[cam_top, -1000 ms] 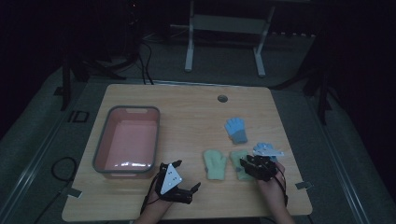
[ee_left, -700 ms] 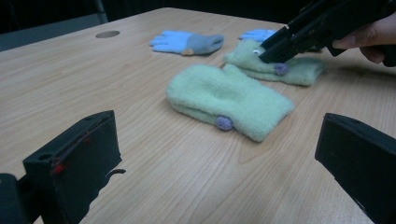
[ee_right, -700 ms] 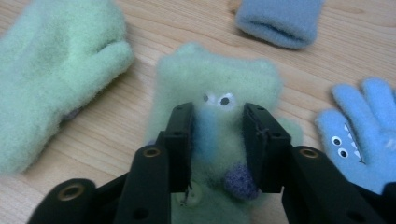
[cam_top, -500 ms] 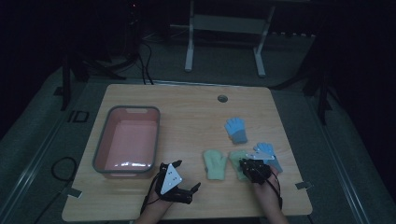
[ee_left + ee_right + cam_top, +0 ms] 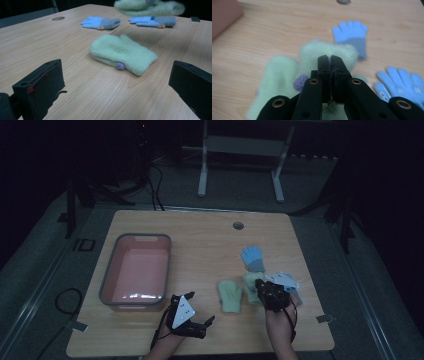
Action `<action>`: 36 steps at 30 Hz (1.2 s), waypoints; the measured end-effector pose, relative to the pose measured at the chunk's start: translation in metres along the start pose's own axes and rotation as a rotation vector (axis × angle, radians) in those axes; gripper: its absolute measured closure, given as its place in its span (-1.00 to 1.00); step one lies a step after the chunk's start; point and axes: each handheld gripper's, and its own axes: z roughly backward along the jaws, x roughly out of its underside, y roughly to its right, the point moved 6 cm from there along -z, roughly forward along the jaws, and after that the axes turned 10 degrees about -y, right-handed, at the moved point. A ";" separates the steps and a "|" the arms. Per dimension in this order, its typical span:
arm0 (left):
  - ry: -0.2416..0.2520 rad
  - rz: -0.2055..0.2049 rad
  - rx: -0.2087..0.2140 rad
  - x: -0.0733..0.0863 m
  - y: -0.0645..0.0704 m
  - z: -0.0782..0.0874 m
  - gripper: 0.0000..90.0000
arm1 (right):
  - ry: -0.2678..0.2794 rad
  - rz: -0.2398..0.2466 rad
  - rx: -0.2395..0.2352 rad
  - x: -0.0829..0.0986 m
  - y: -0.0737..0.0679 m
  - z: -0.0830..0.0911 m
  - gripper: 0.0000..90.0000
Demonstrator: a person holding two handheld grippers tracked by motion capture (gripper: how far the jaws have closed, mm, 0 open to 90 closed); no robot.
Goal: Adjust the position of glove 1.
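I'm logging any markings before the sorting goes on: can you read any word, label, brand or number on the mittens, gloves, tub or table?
No readable text anywhere.
Blue glove nearest the right hand-held gripper: small white marks, too blurred to read.
Green mitten on the table: a purple button, no lettering.
Pink tub: no label showing.
Other blue glove: plain.

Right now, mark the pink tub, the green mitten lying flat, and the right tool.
pink tub (image 5: pixel 111 270), high view, on its left rim.
flat green mitten (image 5: pixel 120 51), left gripper view, mid-palm.
right tool (image 5: pixel 330 58), right gripper view, between its tips, shut on the other green mitten (image 5: pixel 342 51).
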 end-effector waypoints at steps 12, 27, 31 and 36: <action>0.003 0.003 -0.002 0.000 0.000 0.000 -1.00 | -0.020 0.028 -0.061 -0.010 -0.059 -0.015 0.94; 0.001 0.005 0.000 0.000 0.000 0.000 -1.00 | -0.084 0.016 -0.051 0.011 -0.069 -0.044 0.93; 0.001 0.006 0.001 0.000 0.000 0.000 -1.00 | -0.091 0.015 -0.045 0.016 -0.068 -0.048 0.91; 0.000 0.007 0.002 0.000 0.000 0.000 -1.00 | -0.115 0.019 -0.055 0.025 -0.066 -0.056 0.89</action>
